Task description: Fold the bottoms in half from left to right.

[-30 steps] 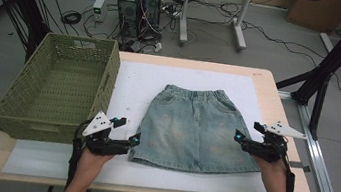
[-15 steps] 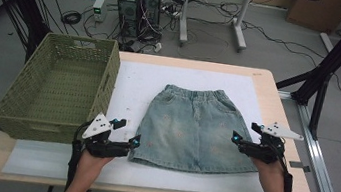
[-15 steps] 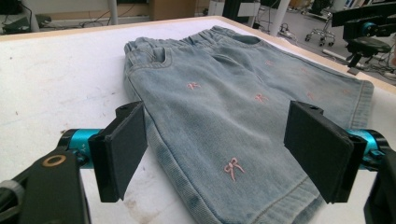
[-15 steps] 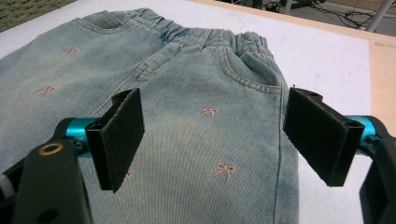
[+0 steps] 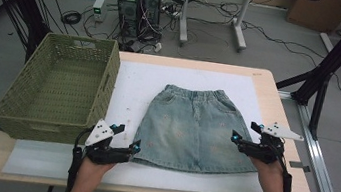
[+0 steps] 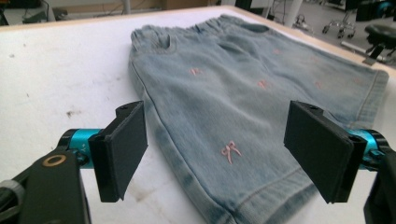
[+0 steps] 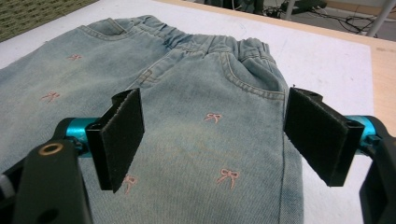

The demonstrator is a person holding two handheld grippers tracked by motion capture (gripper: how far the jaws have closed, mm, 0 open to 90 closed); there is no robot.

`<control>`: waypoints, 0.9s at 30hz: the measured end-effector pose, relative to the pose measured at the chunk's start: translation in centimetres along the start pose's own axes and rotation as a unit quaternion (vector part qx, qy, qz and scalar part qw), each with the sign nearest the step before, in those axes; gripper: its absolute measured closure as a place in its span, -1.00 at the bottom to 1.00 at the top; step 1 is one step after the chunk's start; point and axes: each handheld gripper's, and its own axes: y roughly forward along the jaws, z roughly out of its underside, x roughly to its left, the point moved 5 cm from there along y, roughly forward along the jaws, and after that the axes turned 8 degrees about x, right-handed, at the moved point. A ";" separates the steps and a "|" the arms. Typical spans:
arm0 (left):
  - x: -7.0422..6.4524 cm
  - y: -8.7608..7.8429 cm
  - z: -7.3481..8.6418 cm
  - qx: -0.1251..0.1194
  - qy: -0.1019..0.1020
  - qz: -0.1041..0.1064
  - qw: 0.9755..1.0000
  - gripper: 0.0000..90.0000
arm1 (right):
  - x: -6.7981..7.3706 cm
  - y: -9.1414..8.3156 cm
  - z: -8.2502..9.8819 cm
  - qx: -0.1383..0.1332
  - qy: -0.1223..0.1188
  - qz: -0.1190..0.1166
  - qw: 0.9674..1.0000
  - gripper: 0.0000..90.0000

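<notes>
On a white-covered table [image 5: 129, 90] in a cable-strewn lab, a denim skirt [image 5: 194, 129] lies flat and unhandled, both grippers poised at its lower corners.

From the high view, the left gripper [image 5: 127, 140] sits at the skirt's near-left hem corner and the right gripper [image 5: 244, 134] at its right edge, while the green woven basket [image 5: 59, 85] stands apart on the left with nothing visible inside. Left gripper view: jaws spread wide above the skirt [image 6: 243, 93], straddling its hem corner, pads not pressing cloth. Right gripper view: jaws equally wide over the skirt [image 7: 187, 116] near its side seam, nothing pinched. By the look of it, the work has barely begun: no fold made and no grip taken, so every fold and any move to the basket remains.
</notes>
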 end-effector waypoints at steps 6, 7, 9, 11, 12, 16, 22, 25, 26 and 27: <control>0.1 0.6 1.0 0.032 -0.022 -0.002 0.999 -0.25 | 0.1 0.1 0.0 0.002 0.001 -0.003 1.000 -0.53; 0.2 0.7 1.2 0.039 -0.025 -0.005 0.999 -0.21 | 0.1 0.1 0.0 0.001 0.004 -0.002 1.000 -0.53; 0.2 0.8 1.5 0.049 -0.031 -0.009 0.998 -0.18 | 0.0 0.1 0.0 0.001 0.004 -0.002 1.000 -0.53; 0.3 1.0 1.9 0.061 -0.037 -0.013 0.997 -0.13 | 0.1 0.2 0.0 0.004 0.004 -0.003 1.000 -0.53; 0.3 1.1 2.0 0.066 -0.040 -0.013 0.997 -0.13 | 0.2 0.3 0.1 0.004 0.003 -0.004 1.000 -0.53; -0.1 1.7 2.3 0.087 -0.045 -0.009 0.995 -0.10 | 0.4 0.4 0.1 0.007 0.000 -0.006 1.000 -0.53; -0.2 2.3 3.0 0.115 -0.041 -0.019 0.992 -0.01 | 0.3 0.3 0.2 0.005 0.002 -0.004 1.000 -0.53; -0.3 2.3 3.3 0.122 -0.043 -0.017 0.991 0.02 | 0.2 0.3 0.2 0.006 0.003 -0.005 1.000 -0.53; -0.3 2.4 3.4 0.126 -0.042 -0.015 0.991 0.06 | 0.2 0.3 0.2 0.006 0.004 -0.005 1.000 -0.53; -0.4 2.4 3.5 0.128 -0.038 -0.017 0.991 0.10 | 0.2 0.3 0.2 0.006 0.002 -0.005 1.000 -0.53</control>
